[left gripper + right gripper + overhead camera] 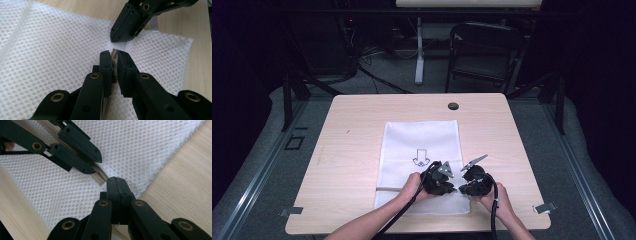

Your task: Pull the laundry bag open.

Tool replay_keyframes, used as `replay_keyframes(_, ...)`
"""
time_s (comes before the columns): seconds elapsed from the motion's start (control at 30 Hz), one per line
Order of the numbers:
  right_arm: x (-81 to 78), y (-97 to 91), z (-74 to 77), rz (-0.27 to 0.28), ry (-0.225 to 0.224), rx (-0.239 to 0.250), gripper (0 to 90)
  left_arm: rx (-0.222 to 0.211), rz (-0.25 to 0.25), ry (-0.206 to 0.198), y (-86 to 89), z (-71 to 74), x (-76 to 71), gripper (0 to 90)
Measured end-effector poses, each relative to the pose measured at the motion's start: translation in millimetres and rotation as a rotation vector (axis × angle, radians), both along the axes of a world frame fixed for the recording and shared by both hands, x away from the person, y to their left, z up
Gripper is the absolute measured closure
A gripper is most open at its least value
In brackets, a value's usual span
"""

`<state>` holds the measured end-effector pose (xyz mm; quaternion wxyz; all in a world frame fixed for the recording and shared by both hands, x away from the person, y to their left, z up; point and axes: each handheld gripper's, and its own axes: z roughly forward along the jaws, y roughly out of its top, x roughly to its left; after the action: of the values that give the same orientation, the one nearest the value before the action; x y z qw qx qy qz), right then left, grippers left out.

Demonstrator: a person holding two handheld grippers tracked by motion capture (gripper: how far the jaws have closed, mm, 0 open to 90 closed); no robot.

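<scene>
A white mesh bag (pixel 419 140) lies flat in the middle of the wooden table (pixel 352 150), with a small arrow print (pixel 421 157) on it. A beige zipper (pixel 114 53) runs across its near end. My left gripper (pixel 113 53) is shut on that zipper, its jaws nearly together around the strip. My right gripper (pixel 116 180) faces it tip to tip and is shut on the white tab (pixel 120 45) at the zipper's end. From above, the left gripper (pixel 439 180) and right gripper (pixel 474 182) sit close together over the bag's near right corner.
The bag's right edge and bare wood (pixel 180 182) lie just beside my right gripper. A round cable hole (pixel 453 106) is at the table's far edge. A dark folding chair (pixel 484 50) and a white desk leg (pixel 419 50) stand beyond it. Metal clips (pixel 544 207) mark the front corners.
</scene>
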<state>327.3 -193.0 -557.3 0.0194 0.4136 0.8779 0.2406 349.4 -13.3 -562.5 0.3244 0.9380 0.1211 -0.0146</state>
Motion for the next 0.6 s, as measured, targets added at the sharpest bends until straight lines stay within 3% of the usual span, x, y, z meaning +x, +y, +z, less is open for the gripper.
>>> replay_keyframes(0.33,0.0,-0.5,-0.3,-0.003,-0.003,-0.002,90.0,0.006,0.022,0.019,7.3,1.0,0.7,82.4)
replay_keyframes(0.6,0.8,-2.0,0.9,0.003,0.014,-0.009,90.0,0.016,0.033,0.007,15.3,6.2,0.3,82.4)
